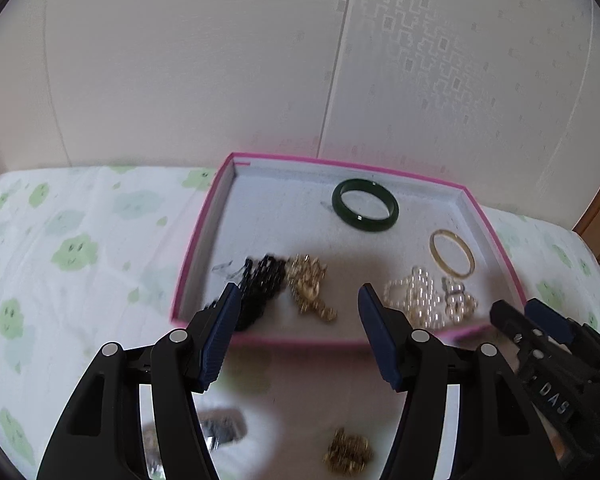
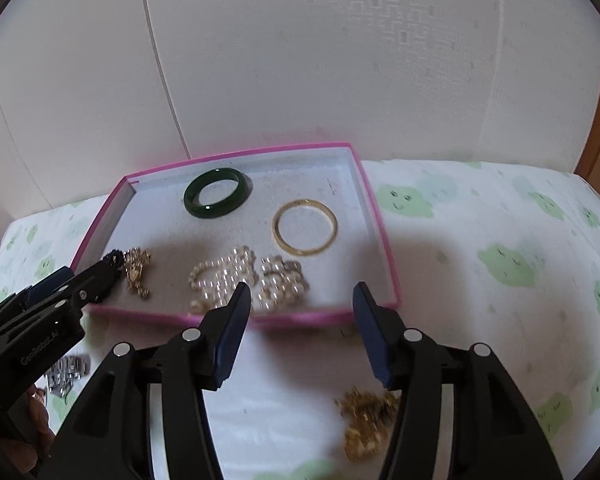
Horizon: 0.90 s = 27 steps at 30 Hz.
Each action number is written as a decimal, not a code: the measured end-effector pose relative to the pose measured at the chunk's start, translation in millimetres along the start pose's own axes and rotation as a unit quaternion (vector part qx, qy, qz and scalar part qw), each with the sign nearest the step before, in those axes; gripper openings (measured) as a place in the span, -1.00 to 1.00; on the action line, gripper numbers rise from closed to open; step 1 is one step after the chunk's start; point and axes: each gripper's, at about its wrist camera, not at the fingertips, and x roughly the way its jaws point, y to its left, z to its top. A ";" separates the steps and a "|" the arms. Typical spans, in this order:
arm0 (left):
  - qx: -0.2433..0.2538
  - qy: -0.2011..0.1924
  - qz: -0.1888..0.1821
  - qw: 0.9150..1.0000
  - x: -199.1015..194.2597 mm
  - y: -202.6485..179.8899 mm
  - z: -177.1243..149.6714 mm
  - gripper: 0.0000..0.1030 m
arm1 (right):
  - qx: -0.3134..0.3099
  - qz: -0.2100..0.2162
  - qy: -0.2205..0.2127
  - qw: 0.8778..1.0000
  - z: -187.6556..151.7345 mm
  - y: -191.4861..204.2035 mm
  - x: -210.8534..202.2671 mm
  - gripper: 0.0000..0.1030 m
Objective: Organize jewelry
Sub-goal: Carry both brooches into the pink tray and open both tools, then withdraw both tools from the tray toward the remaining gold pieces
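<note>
A shallow pink-edged cardboard box with a pale grey lining (image 2: 374,216) is sitting on a white cloth printed with green smiling clouds (image 2: 500,264), which is covering the surface in front of a pale patterned wall.

Inside the box, a dark green glossy bangle (image 2: 217,193) is lying flat toward the far side. Just beside it, nearer the right wall, a thin gold bangle (image 2: 305,227) is lying flat, apart from the green one. Along the near side, a heap of white pearl strands (image 2: 236,276) is resting in a loose tangle. Further left, a small gold chain piece with a pendant (image 1: 309,282) is lying against a bundle of black beads (image 1: 262,280) in the near-left part of the box.

Outside the box, on the cloth in front of it, a crumpled gold chain (image 2: 366,420) is lying near the right gripper's fingers, and a silver linked metal band (image 2: 66,372) is lying off to the left, blurred.

The left gripper (image 1: 296,324) is hovering over the near-left rim of the box with its jaws spread wide, holding nothing, its left blue pad overlapping the black beads in view. The right gripper (image 2: 298,320) is hovering over the near rim with its jaws likewise spread and empty.
</note>
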 end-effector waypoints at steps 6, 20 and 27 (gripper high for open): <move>-0.016 -0.004 0.001 1.000 -23.4 7.8 -24.7 0.36 | 0.006 -0.006 -0.001 1.000 -22.7 -11.0 -21.2 0.12; 0.010 -0.015 -0.008 1.000 -63.4 -9.2 -88.6 0.42 | 0.022 -0.022 0.007 0.999 -91.2 -39.7 -53.1 0.18; 0.021 -0.007 -0.018 1.000 -64.7 -19.1 -105.1 0.41 | 0.033 -0.016 0.005 0.999 -97.4 -42.7 -53.5 0.18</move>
